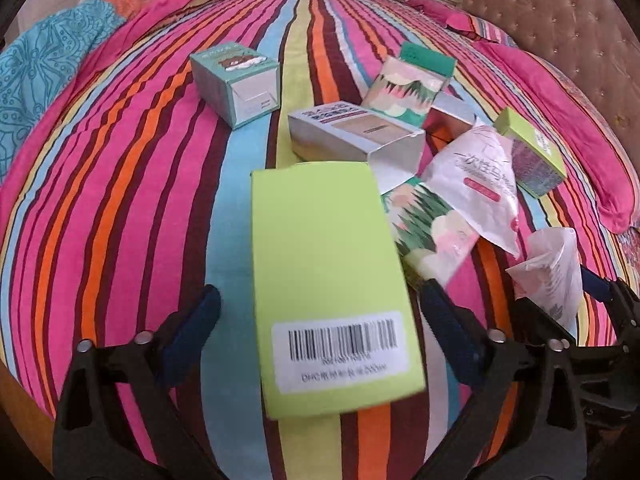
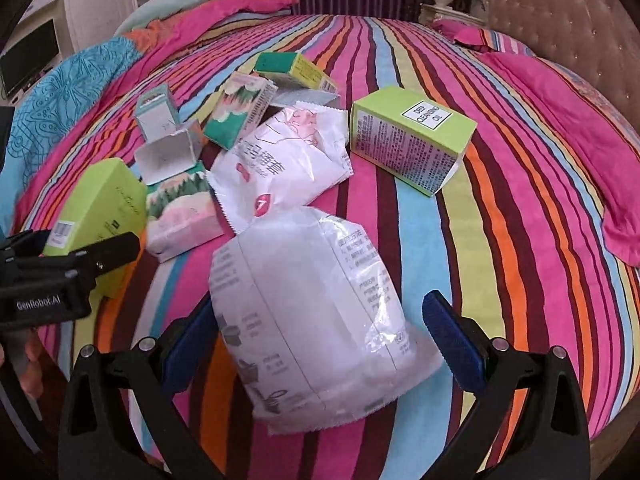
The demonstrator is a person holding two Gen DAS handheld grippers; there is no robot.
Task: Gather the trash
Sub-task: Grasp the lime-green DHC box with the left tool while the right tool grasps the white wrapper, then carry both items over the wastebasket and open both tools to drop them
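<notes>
Trash lies on a striped bed (image 1: 120, 184). My left gripper (image 1: 320, 312) is open around a lime-green box with a barcode (image 1: 332, 280); the blue pads stand apart from its sides. That box also shows in the right wrist view (image 2: 100, 208), with the left gripper (image 2: 60, 272) at it. My right gripper (image 2: 320, 324) is open around a white plastic wrapper (image 2: 308, 312), which lies between the pads without clear contact. The right gripper also shows in the left wrist view (image 1: 600, 300), by that wrapper (image 1: 552, 272).
More trash lies beyond: a second white wrapper (image 2: 280, 164), a lime "Deep Cleansing Oil" box (image 2: 412, 140), a silver box (image 1: 352, 132), a teal box (image 1: 236, 84), patterned cartons (image 1: 404, 84). Pink pillows (image 2: 580, 140) and a tufted headboard (image 2: 560, 20) are at right.
</notes>
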